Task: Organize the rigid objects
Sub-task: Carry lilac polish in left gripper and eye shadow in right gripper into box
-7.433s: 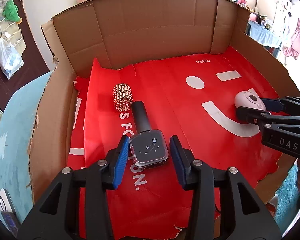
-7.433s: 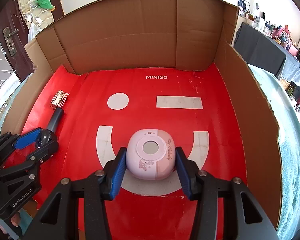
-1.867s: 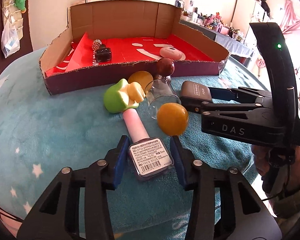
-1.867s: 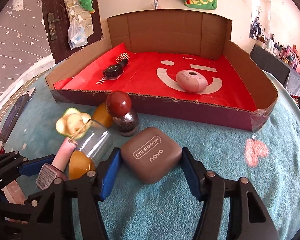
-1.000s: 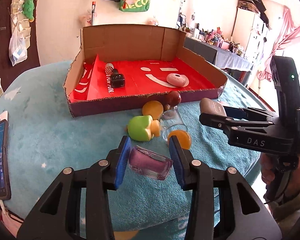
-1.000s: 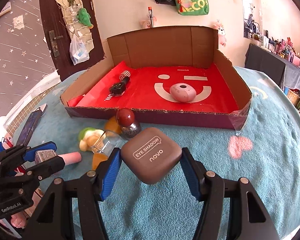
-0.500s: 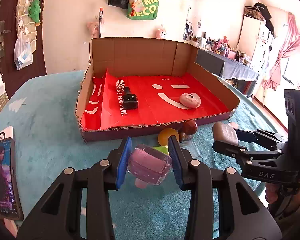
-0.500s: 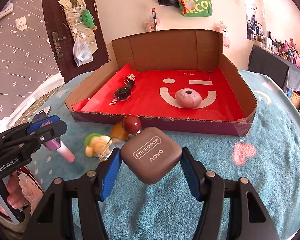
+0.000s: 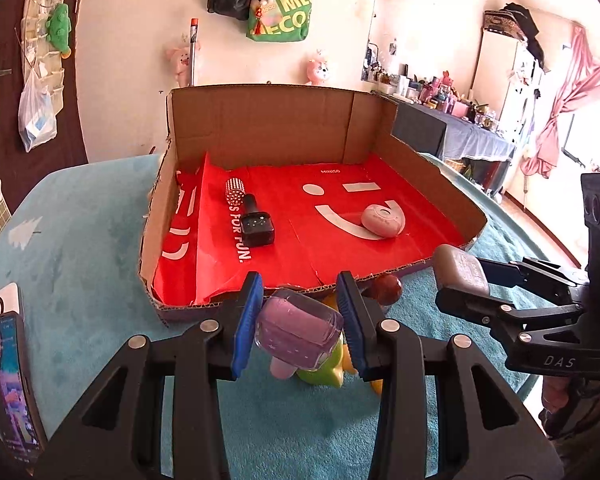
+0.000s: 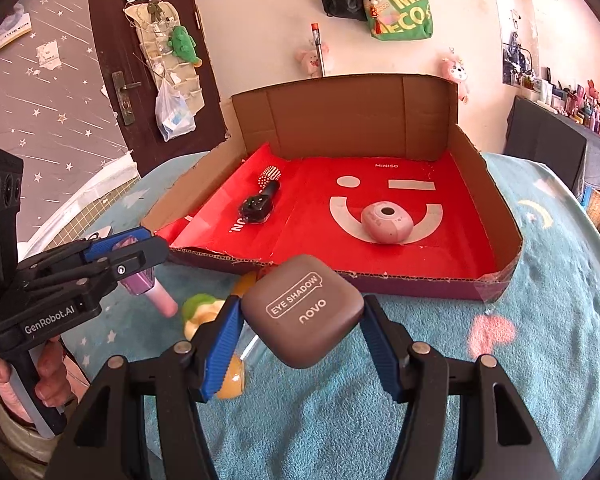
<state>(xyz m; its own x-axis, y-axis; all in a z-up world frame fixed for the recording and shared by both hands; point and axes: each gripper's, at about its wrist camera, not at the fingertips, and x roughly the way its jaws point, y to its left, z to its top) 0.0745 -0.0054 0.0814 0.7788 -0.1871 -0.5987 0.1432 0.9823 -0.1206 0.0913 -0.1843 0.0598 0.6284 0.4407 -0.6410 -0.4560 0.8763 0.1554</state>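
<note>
The big brown cardboard box with a red paper floor [image 9: 432, 168] sits on the fuzzy blue tabletop [image 10: 540, 360]. The right claw [image 10: 298, 322] is clamped on a brown square eye shadow case [image 10: 302, 314]. The left claw [image 9: 299, 322] is clamped on a purple glass nail polish bottle [image 9: 298, 330]. Both are in the air, just before the box. I think the carrying step is on. Next, each must go over the low front wall and be set down inside.

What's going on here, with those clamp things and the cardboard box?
A person is sorting small cosmetics into the cardboard box. The left gripper holds a purple nail polish bottle, the right gripper a brown eyeshadow case. A black bottle and pink case already lie inside.
</note>
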